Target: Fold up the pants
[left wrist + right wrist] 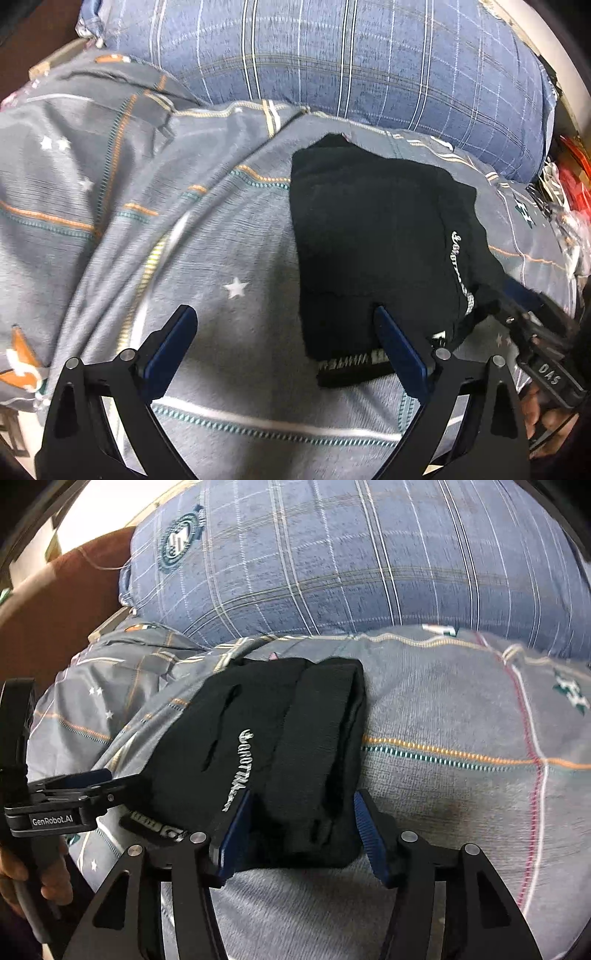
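Observation:
Black pants point(373, 243) with white lettering lie folded into a compact bundle on a grey patterned bedsheet point(229, 236). My left gripper point(284, 317) is open, its right finger at the bundle's near left edge by the striped waistband point(351, 363). In the right wrist view the pants point(280, 746) sit between the blue pads of my right gripper point(303, 805), which is open around the bundle's near right end. The right gripper shows at the right of the left wrist view point(532, 321). The left gripper shows at the left of the right wrist view point(77, 779).
A large blue plaid pillow point(332, 62) lies behind the pants; it also fills the top of the right wrist view point(351, 561). Red and white clutter point(569, 177) sits off the bed's right edge. A brown headboard point(48, 602) stands at the left.

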The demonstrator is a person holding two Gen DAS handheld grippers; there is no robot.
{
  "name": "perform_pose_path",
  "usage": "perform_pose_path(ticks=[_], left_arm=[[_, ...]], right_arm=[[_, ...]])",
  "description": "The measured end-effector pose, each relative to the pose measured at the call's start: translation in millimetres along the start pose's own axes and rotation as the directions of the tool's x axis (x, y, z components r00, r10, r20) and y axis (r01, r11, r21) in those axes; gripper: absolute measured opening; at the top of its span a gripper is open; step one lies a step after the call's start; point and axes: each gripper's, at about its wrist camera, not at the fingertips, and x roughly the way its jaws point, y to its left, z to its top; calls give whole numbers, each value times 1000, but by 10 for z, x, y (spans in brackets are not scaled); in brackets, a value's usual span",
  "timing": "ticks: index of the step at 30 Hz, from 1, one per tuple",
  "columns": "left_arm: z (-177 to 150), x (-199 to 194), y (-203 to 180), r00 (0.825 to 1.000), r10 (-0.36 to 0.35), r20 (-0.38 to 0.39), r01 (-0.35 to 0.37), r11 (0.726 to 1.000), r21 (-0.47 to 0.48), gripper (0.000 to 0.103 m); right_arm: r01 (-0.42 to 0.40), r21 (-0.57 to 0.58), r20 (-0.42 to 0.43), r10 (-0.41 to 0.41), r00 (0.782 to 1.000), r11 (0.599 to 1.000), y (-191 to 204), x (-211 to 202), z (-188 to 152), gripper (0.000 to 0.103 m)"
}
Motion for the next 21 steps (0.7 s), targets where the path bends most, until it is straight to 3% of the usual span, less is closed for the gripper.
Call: perform_pose_path(ticks=[7, 10, 12, 16, 21], left_arm=[[-171, -279, -38, 996, 49, 73, -52, 998, 45, 98], [-148, -228, -56, 994, 80, 70, -84, 994, 67, 98], [-119, -165, -33, 994, 104, 46, -106, 993, 59, 98], [-109, -40, 26, 994, 108, 27, -109, 993, 42, 98], [-162, 148, 56, 995, 92, -30, -90, 995, 38, 100]], right_arm=[[-37, -88, 90, 45, 995, 995, 256, -384, -78, 62], [11, -145, 123, 7, 992, 989, 391, -413, -98, 62], [20, -167, 98, -4, 995, 986, 432, -328, -71, 61], [8, -153, 45, -1, 999, 988, 403, -121, -70, 44], [40, -145, 7, -39, 999, 989, 330, 126, -161, 41]])
